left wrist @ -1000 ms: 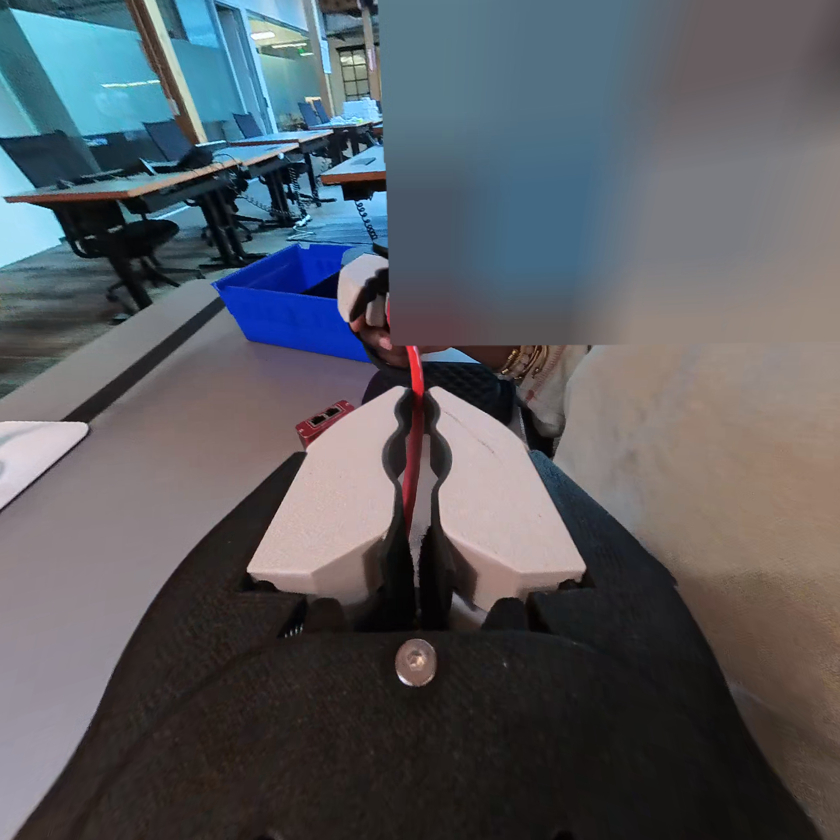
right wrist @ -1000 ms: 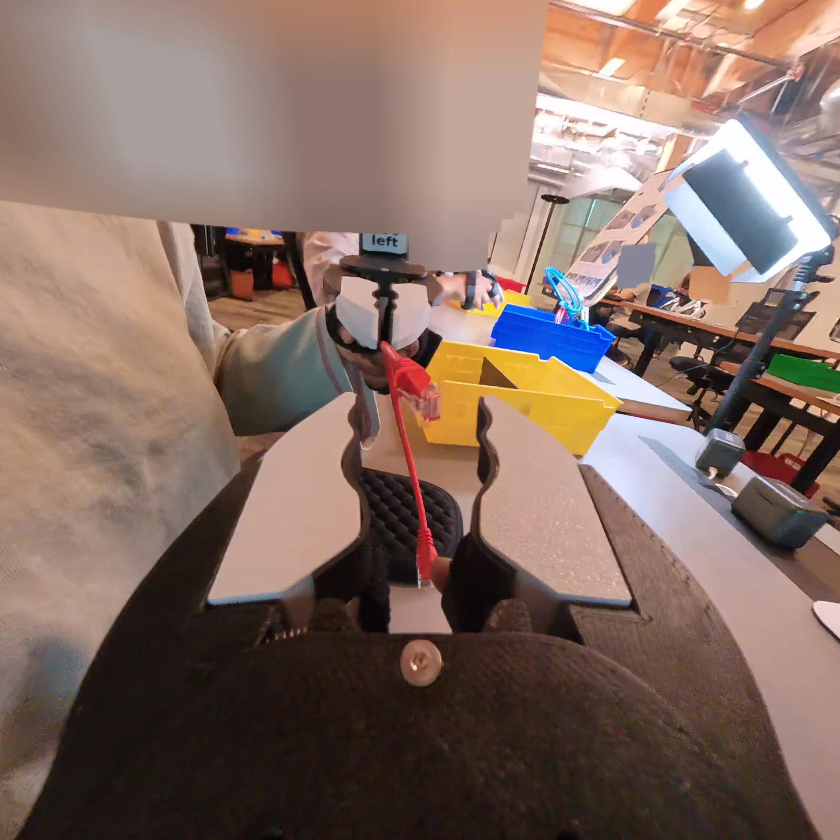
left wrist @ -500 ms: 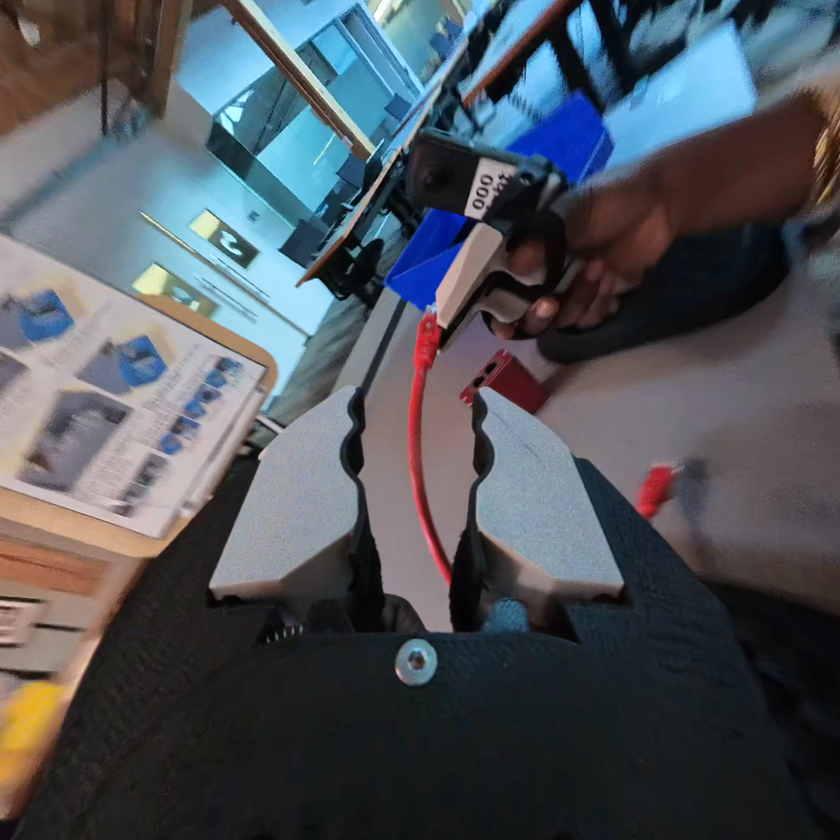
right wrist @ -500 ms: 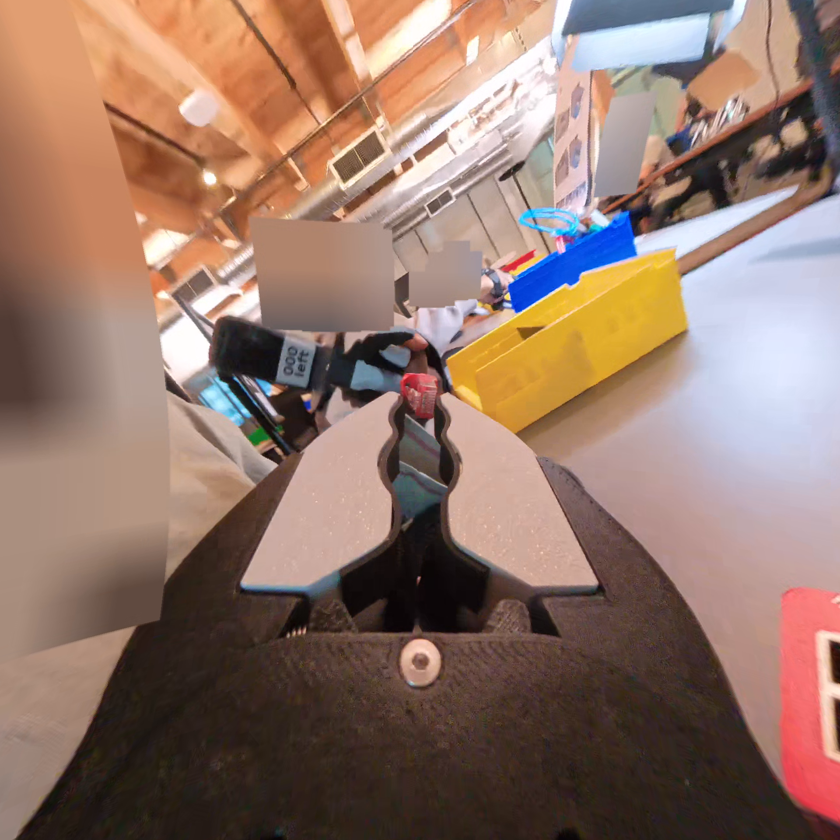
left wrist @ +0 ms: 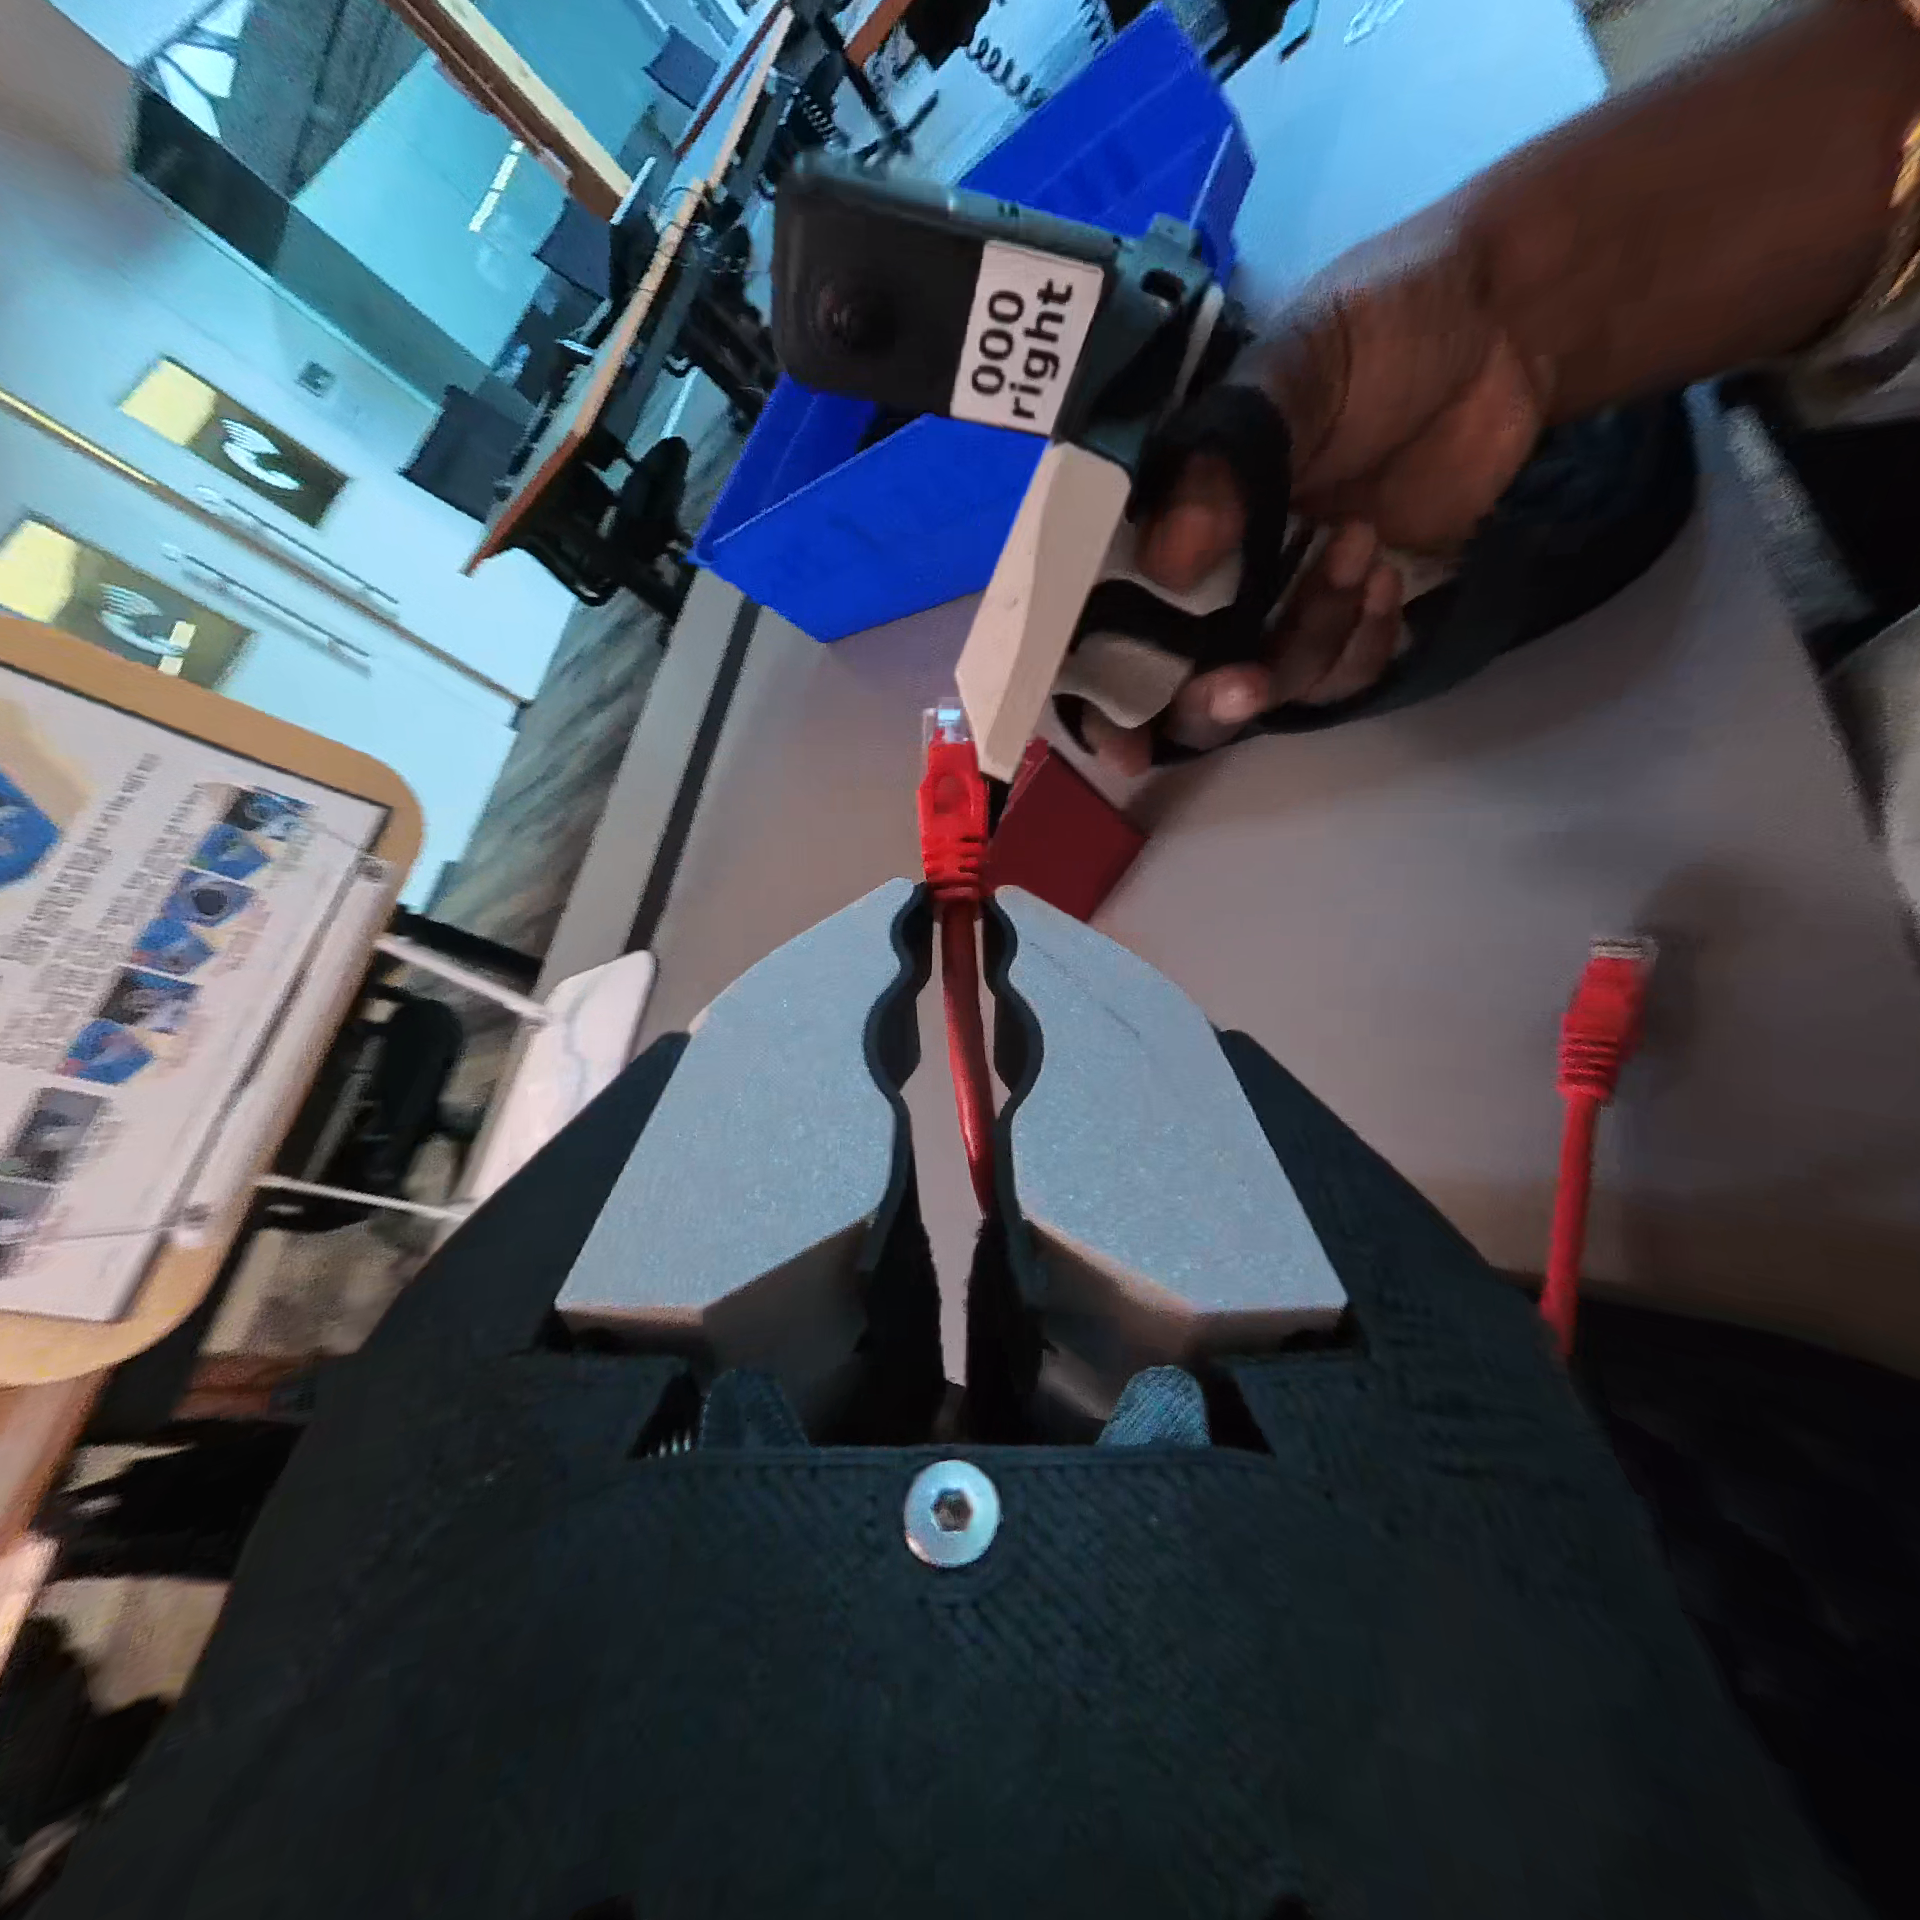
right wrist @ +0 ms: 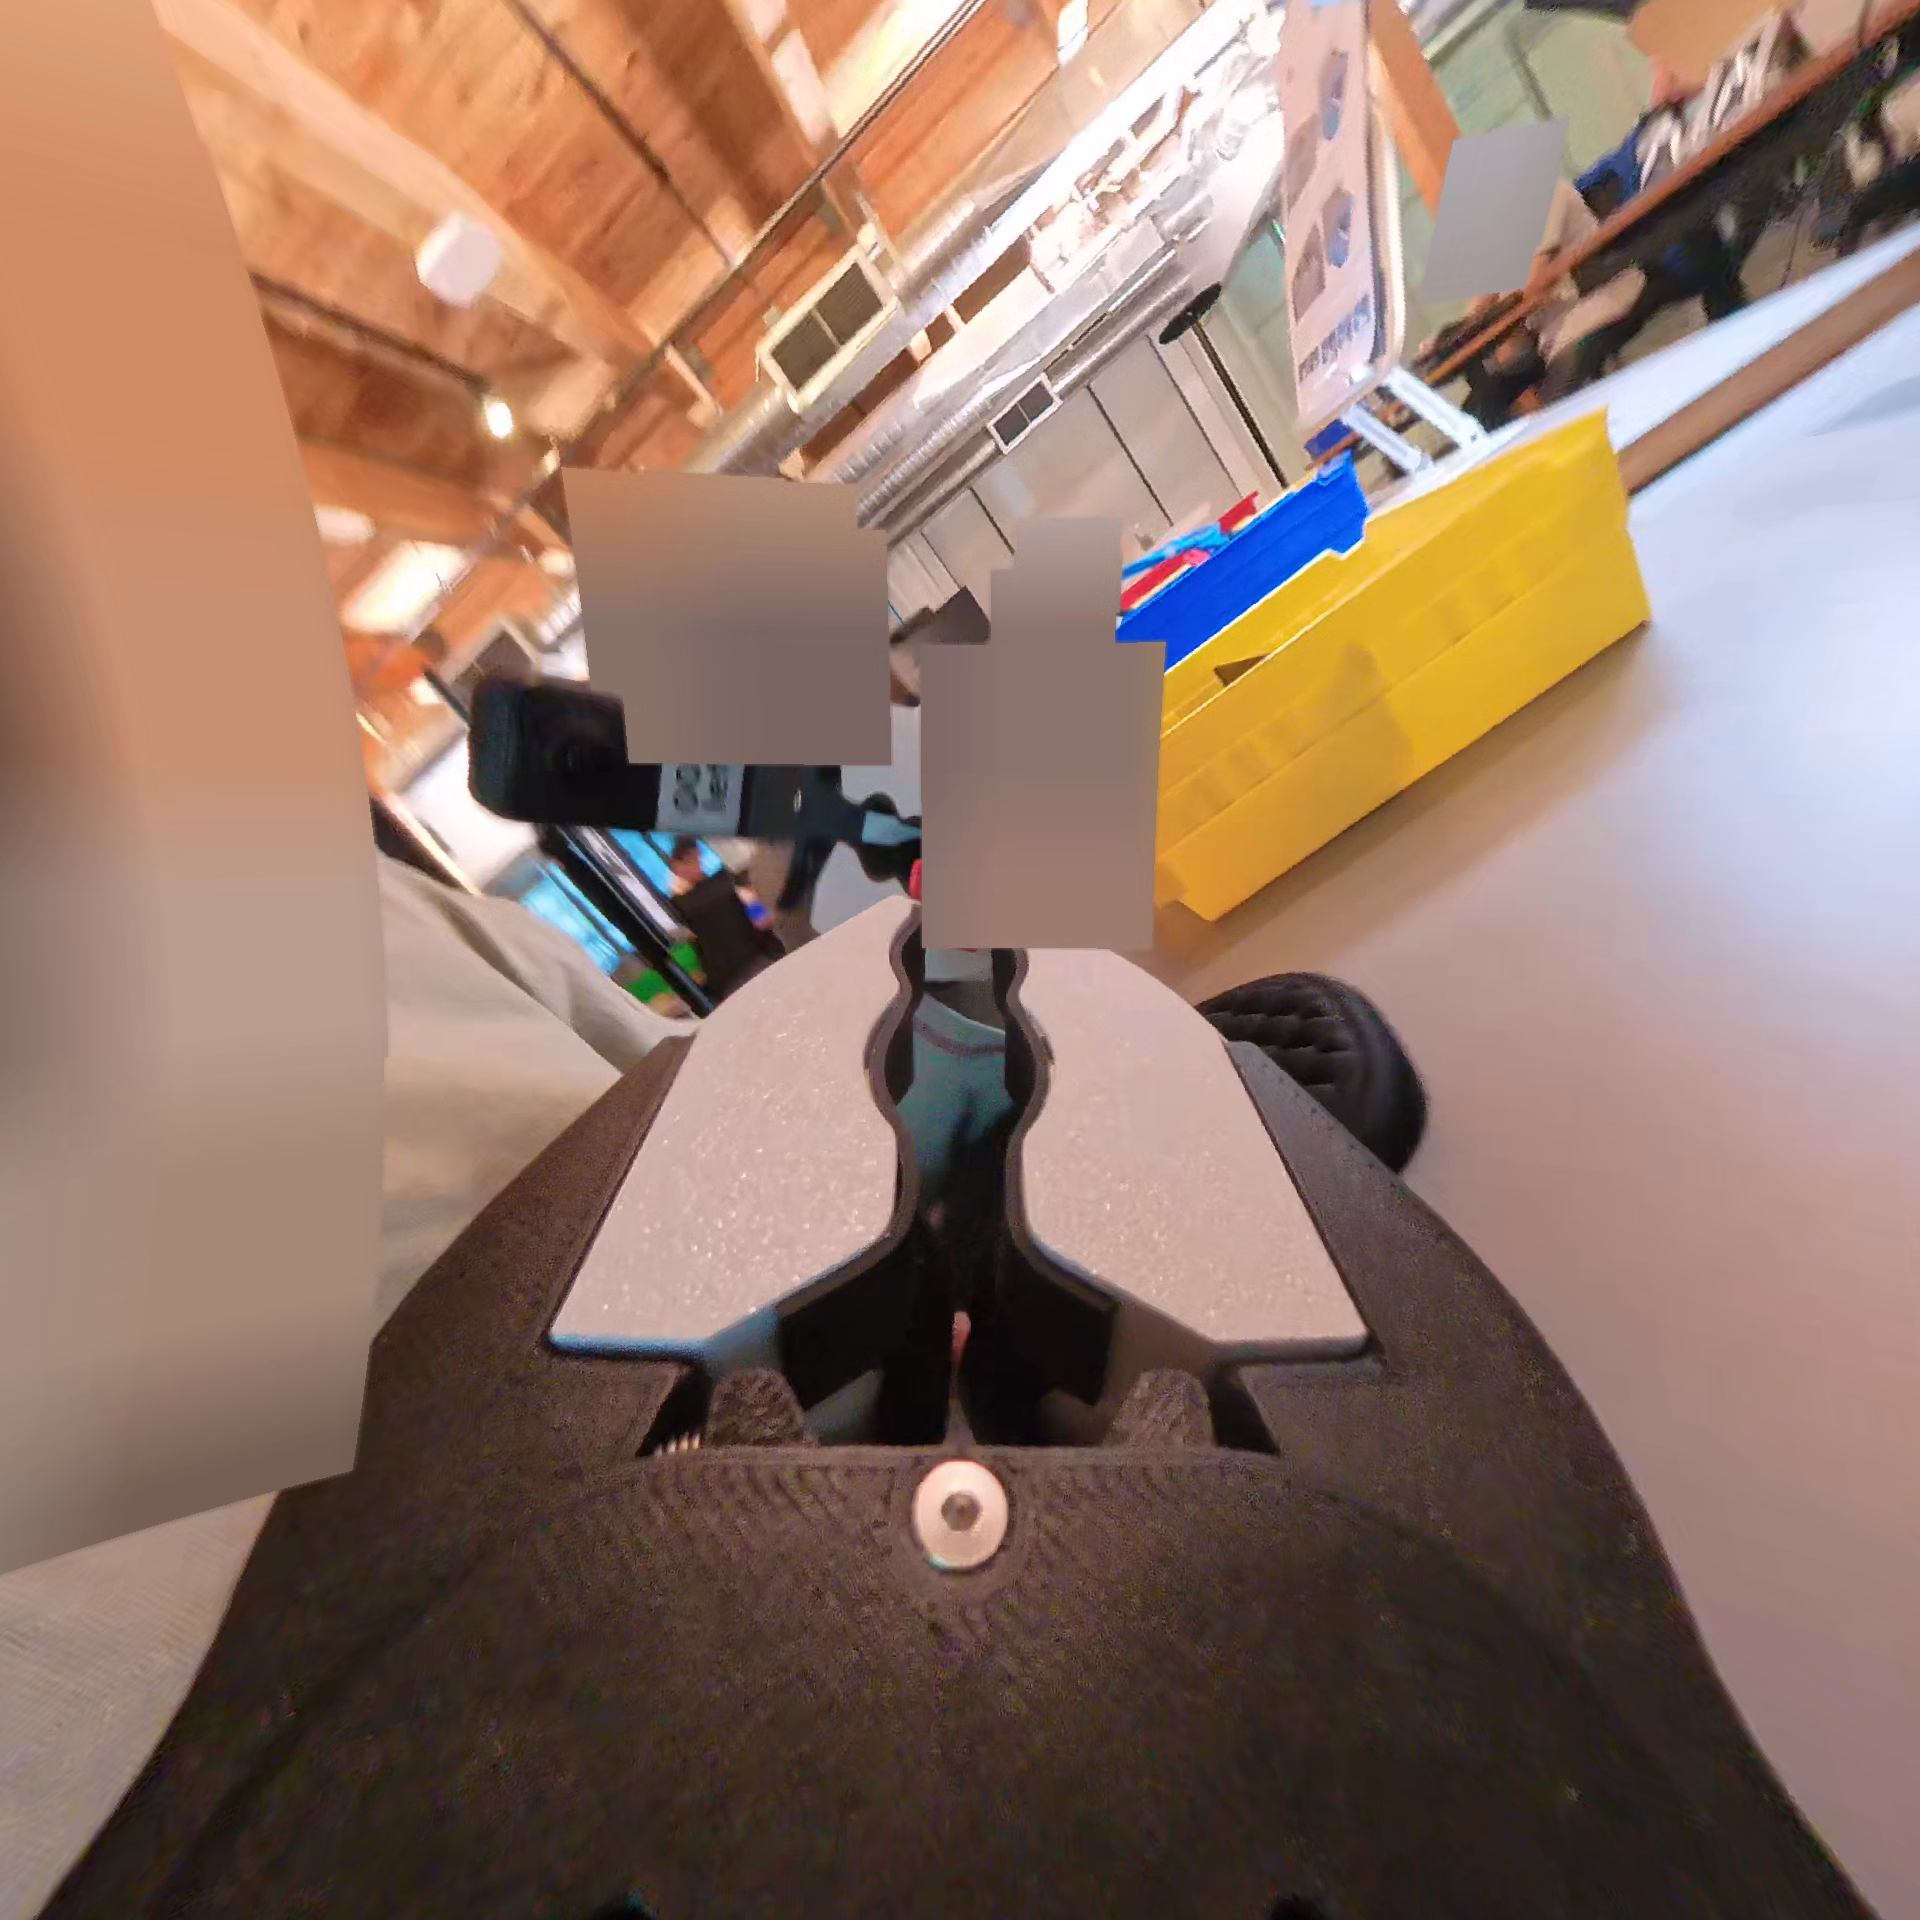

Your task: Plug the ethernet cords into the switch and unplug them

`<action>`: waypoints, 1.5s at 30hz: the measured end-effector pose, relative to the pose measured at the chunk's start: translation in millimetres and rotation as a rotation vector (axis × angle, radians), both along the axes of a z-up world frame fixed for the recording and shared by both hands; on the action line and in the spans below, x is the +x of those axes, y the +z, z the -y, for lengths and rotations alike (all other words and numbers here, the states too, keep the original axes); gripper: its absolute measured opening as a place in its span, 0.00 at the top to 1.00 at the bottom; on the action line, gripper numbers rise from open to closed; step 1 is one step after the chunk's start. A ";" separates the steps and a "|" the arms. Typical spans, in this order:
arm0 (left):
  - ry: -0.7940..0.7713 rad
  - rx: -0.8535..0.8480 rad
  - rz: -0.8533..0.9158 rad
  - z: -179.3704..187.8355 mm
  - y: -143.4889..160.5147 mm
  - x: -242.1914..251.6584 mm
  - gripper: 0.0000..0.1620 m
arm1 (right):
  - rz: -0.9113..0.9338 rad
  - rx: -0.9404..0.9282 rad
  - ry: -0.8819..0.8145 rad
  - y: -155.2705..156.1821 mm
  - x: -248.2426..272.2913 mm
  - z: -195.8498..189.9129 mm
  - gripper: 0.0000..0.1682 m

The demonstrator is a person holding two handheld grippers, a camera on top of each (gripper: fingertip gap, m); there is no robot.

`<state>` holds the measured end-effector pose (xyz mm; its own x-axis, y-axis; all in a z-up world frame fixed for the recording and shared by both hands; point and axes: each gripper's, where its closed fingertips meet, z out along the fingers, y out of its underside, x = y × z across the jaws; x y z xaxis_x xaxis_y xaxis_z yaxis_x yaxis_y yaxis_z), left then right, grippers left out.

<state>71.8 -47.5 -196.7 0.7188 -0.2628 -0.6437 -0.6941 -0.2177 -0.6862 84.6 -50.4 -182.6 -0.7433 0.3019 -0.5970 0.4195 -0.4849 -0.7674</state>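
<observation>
My left gripper (left wrist: 956,904) is shut on a red ethernet cord (left wrist: 964,1049) just behind its plug (left wrist: 951,790), which sticks out past the fingertips. My right gripper (left wrist: 997,743), held in a hand, has its tip right beside that plug, over the small red switch (left wrist: 1070,842) on the grey table (left wrist: 1351,935). In the right wrist view my right gripper (right wrist: 958,966) has its jaws almost together with nothing visible between them; a blur patch covers the plug there. A second red plug (left wrist: 1605,1003) lies on the table to the right.
A blue bin (left wrist: 914,520) stands behind the switch. A yellow bin (right wrist: 1403,665) with another blue bin (right wrist: 1247,561) behind it sits on the table's other side. A black pad (right wrist: 1320,1049) lies near the person. A poster board (left wrist: 156,935) stands off the table. Less than 4 cm separates the two grippers' tips.
My left gripper, open around the cord half a second ago, has closed on it just behind the plug. The right gripper has stayed nearly shut beside the plug.
</observation>
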 end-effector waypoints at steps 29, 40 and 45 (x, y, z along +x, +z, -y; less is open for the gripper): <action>-0.277 -0.042 0.611 1.7 -6.2 31.5 0.89 | -0.572 0.550 -0.140 -10.2 17.6 3.2 0.92; -0.158 -0.106 0.438 3.4 -20.7 15.5 0.93 | -0.477 0.708 -0.234 -24.0 7.0 -16.0 0.76; -0.027 -0.107 0.418 13.3 -19.0 -9.4 0.93 | -0.209 1.005 -0.508 -54.6 -15.0 -97.8 0.51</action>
